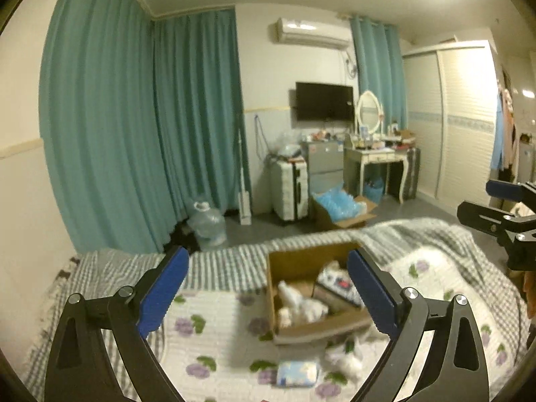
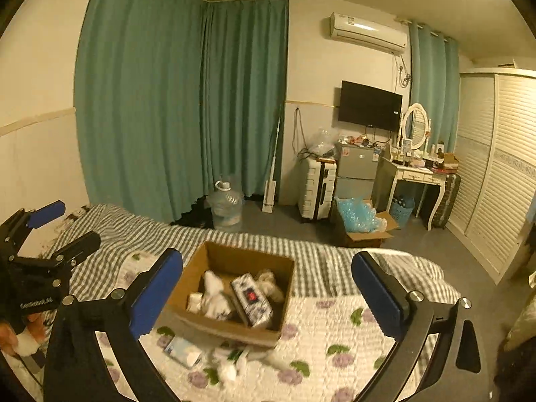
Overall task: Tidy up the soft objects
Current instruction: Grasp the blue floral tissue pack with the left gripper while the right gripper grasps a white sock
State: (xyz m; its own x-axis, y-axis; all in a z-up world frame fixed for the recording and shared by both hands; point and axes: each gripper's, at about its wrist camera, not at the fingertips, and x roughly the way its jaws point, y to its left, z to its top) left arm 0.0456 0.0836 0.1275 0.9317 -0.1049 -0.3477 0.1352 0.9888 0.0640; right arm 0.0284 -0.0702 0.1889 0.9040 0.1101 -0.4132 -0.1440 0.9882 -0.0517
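A brown cardboard box (image 1: 291,261) (image 2: 231,258) sits on the bed. It holds white soft items (image 1: 298,305) (image 2: 214,298) and a patterned tissue pack (image 1: 338,284) (image 2: 251,298). In front of the box lie a light blue tissue pack (image 1: 296,373) (image 2: 182,350) and white soft items (image 1: 345,358) (image 2: 227,370). My left gripper (image 1: 268,293) is open and empty above the bed; it also shows in the right wrist view (image 2: 63,227). My right gripper (image 2: 266,296) is open and empty, held over the box; it also shows in the left wrist view (image 1: 485,201).
The bed has a floral quilt (image 2: 335,335) and a striped blanket (image 1: 227,264). Beyond it stand green curtains (image 2: 181,100), a water jug (image 2: 227,206), a white suitcase (image 2: 316,189), a box of blue plastic (image 2: 360,224), a dressing table (image 2: 418,181) and a wardrobe (image 2: 495,167).
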